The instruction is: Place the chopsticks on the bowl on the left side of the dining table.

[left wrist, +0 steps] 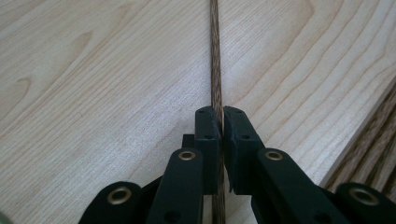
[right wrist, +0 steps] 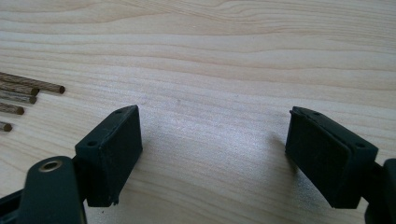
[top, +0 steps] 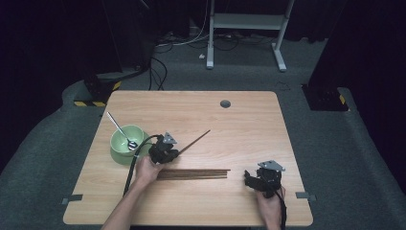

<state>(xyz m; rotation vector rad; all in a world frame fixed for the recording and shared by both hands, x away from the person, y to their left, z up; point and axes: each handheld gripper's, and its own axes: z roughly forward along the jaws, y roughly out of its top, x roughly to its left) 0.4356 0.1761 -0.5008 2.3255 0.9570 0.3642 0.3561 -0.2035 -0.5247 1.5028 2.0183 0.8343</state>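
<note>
A single dark wooden chopstick (top: 195,141) (left wrist: 215,60) points up and to the right from my left gripper (top: 165,149) (left wrist: 221,116), whose jaws are shut on it. A bundle of several chopsticks (top: 194,174) (right wrist: 23,95) lies flat on the table just below that gripper. A green bowl (top: 123,146) with a metal spoon (top: 120,130) resting in it stands to the gripper's left. My right gripper (top: 253,179) (right wrist: 212,140) sits near the table's front right with its jaws wide open over bare wood.
The light wooden table (top: 249,129) has a small grey cable hole (top: 225,103) at the back. Tape tabs (top: 72,198) mark the front corners. A white desk frame (top: 246,28) and cables stand on the floor beyond.
</note>
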